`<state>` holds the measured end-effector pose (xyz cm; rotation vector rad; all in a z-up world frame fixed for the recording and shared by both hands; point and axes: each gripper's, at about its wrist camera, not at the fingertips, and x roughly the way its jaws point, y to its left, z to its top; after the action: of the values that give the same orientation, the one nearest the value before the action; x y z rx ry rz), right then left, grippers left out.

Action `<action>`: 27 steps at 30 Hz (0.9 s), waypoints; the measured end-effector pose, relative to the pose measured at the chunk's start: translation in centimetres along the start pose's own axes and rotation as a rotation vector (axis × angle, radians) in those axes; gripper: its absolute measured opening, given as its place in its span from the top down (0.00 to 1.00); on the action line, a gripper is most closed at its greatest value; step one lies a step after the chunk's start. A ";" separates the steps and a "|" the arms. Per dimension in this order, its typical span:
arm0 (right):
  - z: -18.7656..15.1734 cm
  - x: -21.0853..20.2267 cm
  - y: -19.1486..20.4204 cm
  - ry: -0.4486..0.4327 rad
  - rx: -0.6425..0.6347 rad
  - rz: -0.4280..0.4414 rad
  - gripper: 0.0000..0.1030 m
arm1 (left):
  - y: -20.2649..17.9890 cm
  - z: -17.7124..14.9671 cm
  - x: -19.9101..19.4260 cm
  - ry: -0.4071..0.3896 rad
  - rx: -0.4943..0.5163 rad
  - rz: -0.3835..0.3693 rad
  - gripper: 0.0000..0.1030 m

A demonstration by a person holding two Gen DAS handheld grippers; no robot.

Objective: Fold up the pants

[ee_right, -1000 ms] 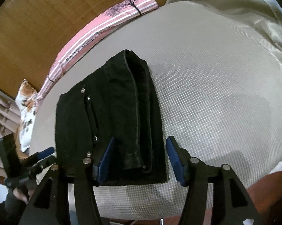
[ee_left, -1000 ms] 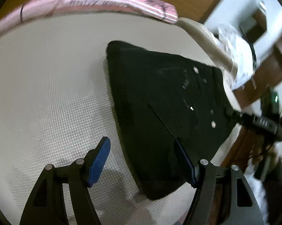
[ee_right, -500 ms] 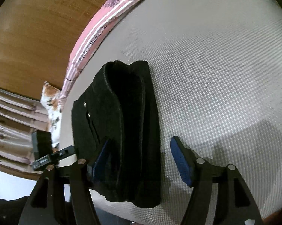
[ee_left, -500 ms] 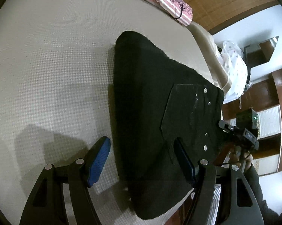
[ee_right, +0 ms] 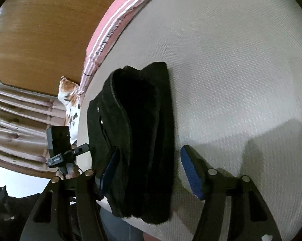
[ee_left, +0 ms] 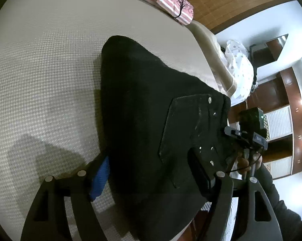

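Two wide-open tongs, left (ee_left: 148,172) and right (ee_right: 151,170), straddle thick folded black denim pants (ee_left: 151,120), ungripped, on a waffle-textured mattress (ee_left: 40,70).

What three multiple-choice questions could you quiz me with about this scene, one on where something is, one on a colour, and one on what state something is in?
1. Where do the pants lie?
A. On the cream mattress
B. On a wooden floor
C. In a basket

2. What colour are the pads on the gripper fingers?
A. Red
B. Blue
C. Yellow

3. What state are the pants in?
A. Spread out flat at full length
B. Hanging from a hook
C. Folded into a thick stack of layers

Answers:
1. A, as the textured cream surface shows all round the black cloth in both views.
2. B, as a blue pad shows on the right gripper and another on the left gripper.
3. C, as the right wrist view shows several layers stacked at the bundle's edge.
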<state>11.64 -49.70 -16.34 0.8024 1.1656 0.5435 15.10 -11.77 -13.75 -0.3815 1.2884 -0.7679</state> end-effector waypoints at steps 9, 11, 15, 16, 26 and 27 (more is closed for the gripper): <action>0.2 1.7 0.9 -0.021 -0.048 0.041 0.44 | -0.3 0.4 0.2 -0.061 0.033 -0.014 0.27; -0.2 1.6 0.9 -0.051 -0.041 0.026 0.50 | -0.7 0.0 0.1 -0.075 0.044 0.013 0.33; -1.6 1.0 0.6 -0.117 0.027 0.015 0.66 | -0.1 -0.4 -0.6 -0.099 0.008 0.072 0.59; -1.8 0.9 0.7 -0.128 0.036 0.012 0.69 | 0.0 -0.4 -0.6 -0.099 -0.008 0.073 0.60; -3.2 -0.1 5.4 -0.230 0.064 -0.188 0.76 | -4.0 -0.9 -1.2 -0.128 0.088 0.260 0.79; -3.4 -0.1 6.0 -0.236 0.064 -0.202 0.77 | -4.2 -1.1 -1.6 -0.127 0.099 0.270 0.79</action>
<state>8.60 -45.19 -12.15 0.7702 1.0347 0.2380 12.70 -13.43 -10.21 -0.1682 1.1489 -0.5666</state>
